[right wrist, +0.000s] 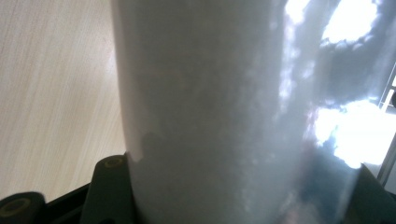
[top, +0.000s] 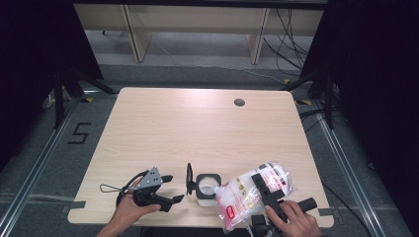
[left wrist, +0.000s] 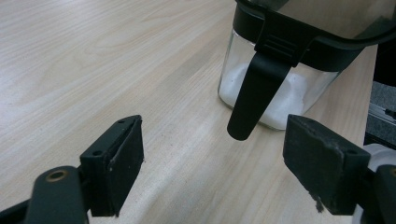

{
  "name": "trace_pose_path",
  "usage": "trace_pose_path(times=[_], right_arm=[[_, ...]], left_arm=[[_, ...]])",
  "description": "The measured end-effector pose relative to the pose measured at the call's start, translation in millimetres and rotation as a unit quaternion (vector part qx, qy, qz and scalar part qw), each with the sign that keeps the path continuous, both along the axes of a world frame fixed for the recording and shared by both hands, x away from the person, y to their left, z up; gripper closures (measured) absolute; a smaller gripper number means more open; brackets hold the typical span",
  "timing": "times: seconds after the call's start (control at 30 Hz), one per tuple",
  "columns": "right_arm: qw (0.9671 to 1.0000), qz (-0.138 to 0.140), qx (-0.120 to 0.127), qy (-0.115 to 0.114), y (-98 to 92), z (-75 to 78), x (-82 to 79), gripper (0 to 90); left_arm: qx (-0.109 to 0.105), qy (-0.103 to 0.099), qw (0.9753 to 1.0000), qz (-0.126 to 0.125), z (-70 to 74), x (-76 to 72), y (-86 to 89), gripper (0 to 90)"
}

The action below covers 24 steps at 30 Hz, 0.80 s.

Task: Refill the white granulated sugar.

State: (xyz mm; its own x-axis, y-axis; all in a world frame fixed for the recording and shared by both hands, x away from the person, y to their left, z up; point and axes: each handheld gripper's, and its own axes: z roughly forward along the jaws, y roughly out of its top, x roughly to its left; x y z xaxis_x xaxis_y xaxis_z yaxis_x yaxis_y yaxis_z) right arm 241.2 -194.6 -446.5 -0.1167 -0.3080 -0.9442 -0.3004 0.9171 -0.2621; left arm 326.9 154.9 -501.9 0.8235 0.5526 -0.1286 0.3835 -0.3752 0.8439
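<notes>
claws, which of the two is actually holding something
The right claw: it is shut on the plastic bag of white grains. The left claw is open beside the glass jar.

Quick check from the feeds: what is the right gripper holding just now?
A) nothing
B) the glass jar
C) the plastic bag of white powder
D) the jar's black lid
C: in the high view the right gripper is clamped across the plastic bag, beside the open jar; the left gripper holds nothing.

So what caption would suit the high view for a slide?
Right gripper holds a plastic bag of white grains beside an open glass jar; left gripper waits open.
</notes>
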Motion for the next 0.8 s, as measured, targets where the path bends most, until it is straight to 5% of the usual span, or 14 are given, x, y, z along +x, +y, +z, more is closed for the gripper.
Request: trace_pose_path(times=[0.33,0.63,0.67,0.8], right_arm=[[0.9998,-0.012,0.016,0.0,-2.1,-0.5,-0.6,44.3],[1.0,-0.008,0.002,-0.006,-2.0,1.7,-0.2,44.4],[1.0,-0.007,0.002,-0.005,-1.8,1.8,-0.1,44.4],[0.9999,-0.01,0.006,-0.003,-1.5,1.1,-0.8,44.5]], left_arm=[[0.002,-0.003,1.0,-0.001,0.1,0.2,0.2,20.2],[0.005,-0.006,1.0,-0.006,0.2,0.9,0.6,20.1],[0.02,-0.01,0.9997,-0.009,1.1,1.7,2.1,20.1],[0.003,-0.006,1.0,-0.006,0.1,0.6,0.3,20.2]])
